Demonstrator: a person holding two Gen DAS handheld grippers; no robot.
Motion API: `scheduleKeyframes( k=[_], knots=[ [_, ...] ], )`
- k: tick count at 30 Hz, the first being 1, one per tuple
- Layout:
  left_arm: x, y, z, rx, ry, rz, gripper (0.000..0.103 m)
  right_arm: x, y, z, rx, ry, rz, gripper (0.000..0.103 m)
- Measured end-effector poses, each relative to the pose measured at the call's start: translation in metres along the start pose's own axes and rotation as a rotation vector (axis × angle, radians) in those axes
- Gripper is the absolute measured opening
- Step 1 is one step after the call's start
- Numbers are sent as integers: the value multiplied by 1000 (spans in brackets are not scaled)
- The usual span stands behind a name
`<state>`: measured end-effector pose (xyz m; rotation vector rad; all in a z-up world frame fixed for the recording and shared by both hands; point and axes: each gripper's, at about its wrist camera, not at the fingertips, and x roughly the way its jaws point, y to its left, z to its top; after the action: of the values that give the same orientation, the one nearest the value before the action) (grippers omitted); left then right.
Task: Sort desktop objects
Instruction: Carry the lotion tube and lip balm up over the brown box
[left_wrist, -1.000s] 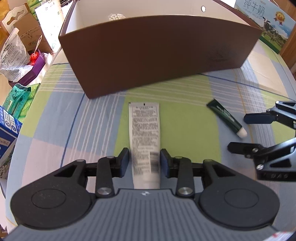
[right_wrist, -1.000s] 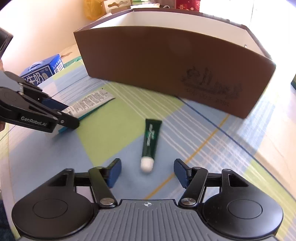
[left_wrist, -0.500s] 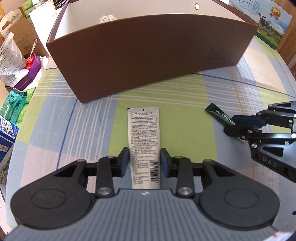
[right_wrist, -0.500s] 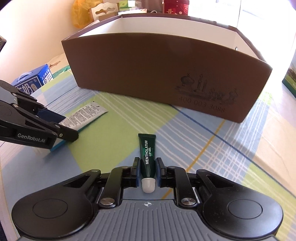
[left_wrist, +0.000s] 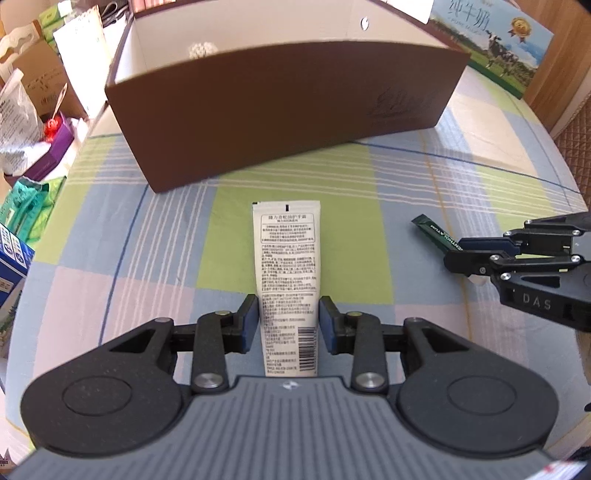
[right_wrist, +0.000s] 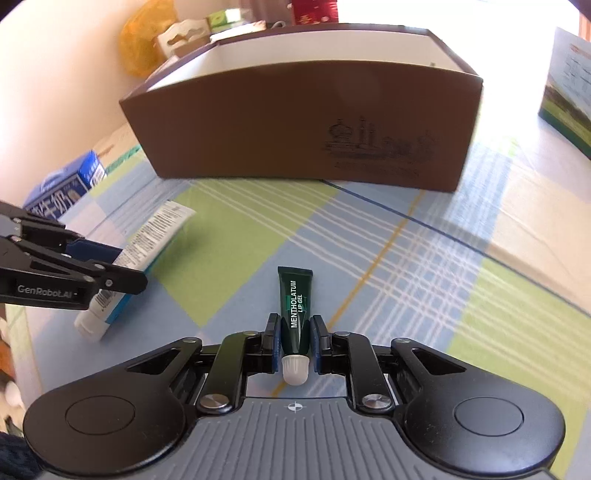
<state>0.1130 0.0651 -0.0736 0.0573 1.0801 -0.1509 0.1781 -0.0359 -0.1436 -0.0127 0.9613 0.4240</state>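
Both are gripping, ready for boxing: the left gripper (left_wrist: 287, 325) is clamping the white cream tube (left_wrist: 287, 273); the right gripper (right_wrist: 294, 341) is pinching the Mentholatum lip gel tube (right_wrist: 295, 310); next, I'd guess, comes carrying them over the brown box (right_wrist: 295, 122) wall.

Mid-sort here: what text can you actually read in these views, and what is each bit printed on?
"MENTHOLATUM LIP GEL": green tube held in the right gripper.
"GenRobot.AI": left gripper, side-on.
"DAS": right gripper body, seen from the left wrist.
White tube in the left gripper: dense Chinese print and barcode, too small to read.
Brown box: building emblem, the line beneath blurred.
Blue carton: Chinese characters, blurred.
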Motion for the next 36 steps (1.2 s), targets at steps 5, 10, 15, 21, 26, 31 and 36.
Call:
scheduleKeyframes(
  k=[5,10,15,21,26,31,36],
  knots=[
    [-16,0,2,-5,-46,-2,30,-18,-5,-1,38,-41,-4,13],
    [-27,-3,5,1,-91,8,30,-29,-6,4,45,-78,-14,13],
    [-32,-4,8,-5,-110,4,30,-33,-7,6,43,-89,-17,13],
    [-37,-6,11,1,-129,-3,30,-35,-6,5,43,-90,-18,13],
    [-42,-6,16,4,-149,-8,30,-39,-8,7,43,-100,-20,13],
    [-50,-8,22,7,-175,-17,30,-43,-9,13,40,-114,-17,13],
    [-64,-10,32,18,-217,-28,30,-50,-10,24,30,-141,-8,13]
  ],
)
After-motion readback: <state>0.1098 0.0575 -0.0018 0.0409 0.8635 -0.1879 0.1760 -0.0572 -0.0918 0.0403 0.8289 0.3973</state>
